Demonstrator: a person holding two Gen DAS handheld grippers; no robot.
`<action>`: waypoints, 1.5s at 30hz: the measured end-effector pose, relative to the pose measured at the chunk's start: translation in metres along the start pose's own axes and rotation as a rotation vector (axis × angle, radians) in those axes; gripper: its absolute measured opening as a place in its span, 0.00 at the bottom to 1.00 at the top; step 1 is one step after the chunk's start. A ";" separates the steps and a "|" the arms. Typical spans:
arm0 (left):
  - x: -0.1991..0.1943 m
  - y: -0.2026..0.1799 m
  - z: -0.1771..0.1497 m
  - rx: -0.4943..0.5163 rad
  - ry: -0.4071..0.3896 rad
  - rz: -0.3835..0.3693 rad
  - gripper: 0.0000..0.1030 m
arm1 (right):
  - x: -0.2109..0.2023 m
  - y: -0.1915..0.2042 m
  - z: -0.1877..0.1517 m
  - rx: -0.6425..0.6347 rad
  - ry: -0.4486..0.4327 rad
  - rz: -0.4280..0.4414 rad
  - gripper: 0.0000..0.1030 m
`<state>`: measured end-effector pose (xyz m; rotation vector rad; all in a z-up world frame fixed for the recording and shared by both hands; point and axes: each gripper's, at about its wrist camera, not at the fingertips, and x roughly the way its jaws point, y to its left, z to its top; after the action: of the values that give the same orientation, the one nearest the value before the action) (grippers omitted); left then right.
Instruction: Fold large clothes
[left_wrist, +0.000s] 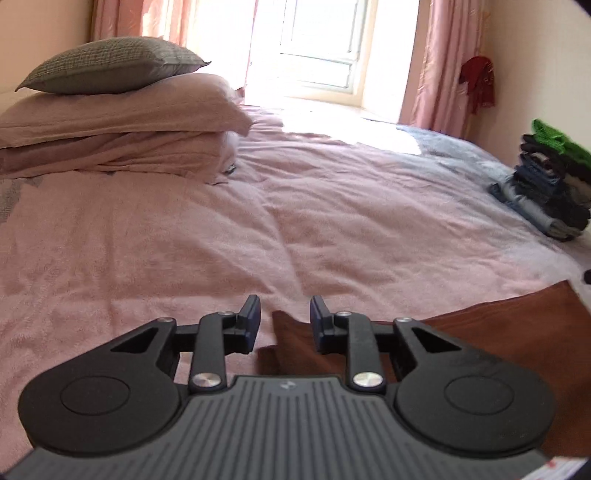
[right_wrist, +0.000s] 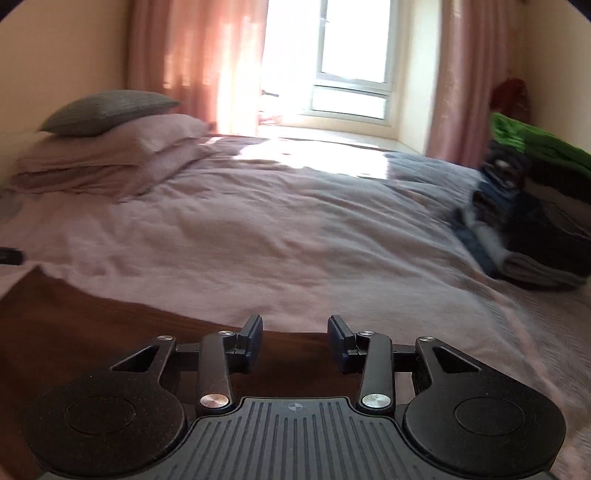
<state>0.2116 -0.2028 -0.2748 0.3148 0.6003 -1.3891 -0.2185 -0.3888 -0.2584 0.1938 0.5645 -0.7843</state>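
1. On the near edge of the bed (left_wrist: 295, 206), a brown garment (left_wrist: 491, 332) lies flat on the pink cover.
2. The left claw (left_wrist: 284, 325) hovers over a corner of that garment, its jaws parted with a narrow gap and nothing pinched between them.
3. The right claw (right_wrist: 295, 341) hangs above the brown garment's far edge, jaws moderately apart and holding nothing.
4. At the right side of the bed, a stack of folded clothes (left_wrist: 543, 192) sits with a green piece on top.
5. At the head of the bed, a grey pillow (left_wrist: 107, 66) rests on pink pillows (left_wrist: 122, 110).
6. Behind the bed, pink curtains (right_wrist: 199, 62) flank a bright window (right_wrist: 347, 55).
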 end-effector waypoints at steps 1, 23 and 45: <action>-0.006 -0.009 -0.003 0.012 0.003 -0.063 0.22 | 0.000 0.016 -0.002 -0.026 -0.002 0.048 0.35; -0.111 -0.025 -0.074 0.000 0.011 -0.100 0.16 | -0.098 0.042 -0.070 0.012 0.008 -0.026 0.35; -0.148 0.010 -0.127 -0.329 0.120 -0.088 0.36 | -0.120 -0.010 -0.123 0.376 0.168 -0.155 0.35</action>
<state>0.1850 -0.0109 -0.2953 0.1086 0.9376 -1.3352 -0.3437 -0.2771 -0.2948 0.5720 0.5911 -1.0285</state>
